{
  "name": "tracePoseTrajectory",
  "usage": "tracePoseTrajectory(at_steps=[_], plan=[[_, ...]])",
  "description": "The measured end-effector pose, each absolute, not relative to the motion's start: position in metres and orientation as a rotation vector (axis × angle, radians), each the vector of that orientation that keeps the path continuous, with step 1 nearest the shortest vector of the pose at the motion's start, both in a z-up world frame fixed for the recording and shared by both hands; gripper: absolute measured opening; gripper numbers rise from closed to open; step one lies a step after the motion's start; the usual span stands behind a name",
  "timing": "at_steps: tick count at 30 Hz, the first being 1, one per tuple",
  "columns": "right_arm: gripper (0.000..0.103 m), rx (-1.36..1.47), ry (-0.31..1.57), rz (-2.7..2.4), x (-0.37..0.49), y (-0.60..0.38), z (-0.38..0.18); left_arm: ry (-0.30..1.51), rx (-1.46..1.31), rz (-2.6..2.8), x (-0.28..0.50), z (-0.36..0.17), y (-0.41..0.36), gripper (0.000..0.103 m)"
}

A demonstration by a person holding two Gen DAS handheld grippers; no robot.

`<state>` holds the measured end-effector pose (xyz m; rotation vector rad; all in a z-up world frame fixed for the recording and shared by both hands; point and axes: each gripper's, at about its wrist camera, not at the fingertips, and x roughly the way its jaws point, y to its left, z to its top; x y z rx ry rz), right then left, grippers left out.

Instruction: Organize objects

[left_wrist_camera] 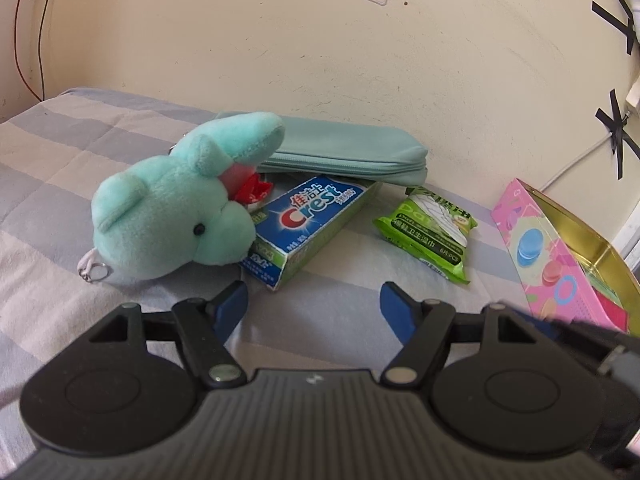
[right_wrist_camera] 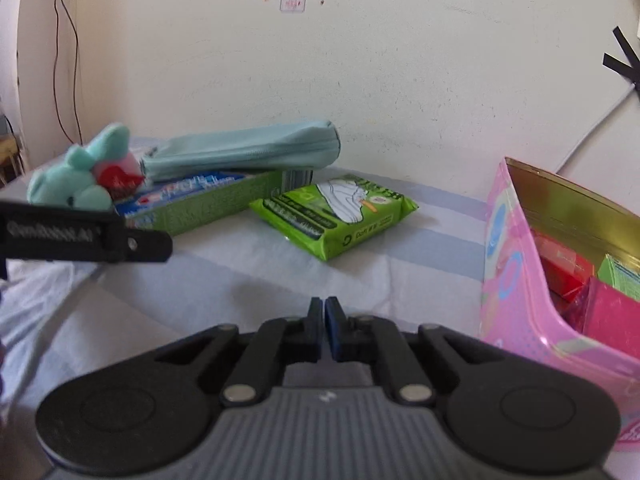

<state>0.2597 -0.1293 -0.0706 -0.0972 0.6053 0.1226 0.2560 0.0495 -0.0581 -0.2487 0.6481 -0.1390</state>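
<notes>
- Looks mid-tidy: pink box (right_wrist_camera: 516, 280) on the right already has stuff in it.
- Right gripper (right_wrist_camera: 324, 312) is closed on nothing, hovering beside the box.
- Left gripper (left_wrist_camera: 314, 296) is open and empty, just short of the toothpaste box (left_wrist_camera: 308, 224).
- Toothpaste box lies under the plush toy (left_wrist_camera: 176, 208) and the pencil case (left_wrist_camera: 340, 152); wipes pack (left_wrist_camera: 428, 228) lies free, so I'd grab that first.

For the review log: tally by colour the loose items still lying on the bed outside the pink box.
Teal: 2, the plush toy and the pencil case
Blue and green: 1, the Crest toothpaste box
Green: 1, the wet wipes pack
Total: 4
Contents of the pink box are only partly visible and not counted.
</notes>
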Motion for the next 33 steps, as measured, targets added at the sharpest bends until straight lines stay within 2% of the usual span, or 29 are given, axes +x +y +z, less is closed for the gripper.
tracePoseTrajectory(at_steps=[2,7,9,14,16,21,23,24,29,33], plan=[[0.010,-0.126,0.548,0.110,0.262,-0.126,-0.061,0.649,-0.253,-0.131,0.257,-0.058,0.051,0.075],[0.024,-0.332,0.538,0.149,0.280,-0.095,-0.066,0.668,-0.291,-0.130,0.259,-0.059,0.058,0.075],[0.025,-0.414,0.530,0.147,0.284,-0.084,-0.074,0.674,-0.309,-0.136,0.260,-0.059,0.060,0.075],[0.022,-0.544,0.519,0.120,0.293,-0.070,-0.091,0.681,-0.330,-0.144,0.263,-0.059,0.064,0.075],[0.005,-0.575,0.527,0.124,0.294,-0.067,-0.095,0.682,-0.326,-0.147,0.264,-0.059,0.063,0.075],[0.004,-0.532,0.515,0.131,0.272,-0.076,-0.089,0.681,-0.311,-0.150,0.264,-0.059,0.062,0.075],[0.004,-0.514,0.526,0.165,0.249,-0.085,-0.087,0.679,-0.309,-0.166,0.264,-0.059,0.060,0.077],[0.004,-0.513,0.528,0.184,0.235,-0.090,-0.086,0.678,-0.307,-0.180,0.264,-0.059,0.059,0.083],[0.005,-0.506,0.564,0.237,0.150,-0.136,-0.077,0.690,-0.339,-0.416,0.259,-0.059,0.045,0.083],[0.012,-0.497,0.590,0.090,0.091,-0.197,-0.071,0.692,-0.259,-0.610,0.245,-0.058,0.012,0.083]])
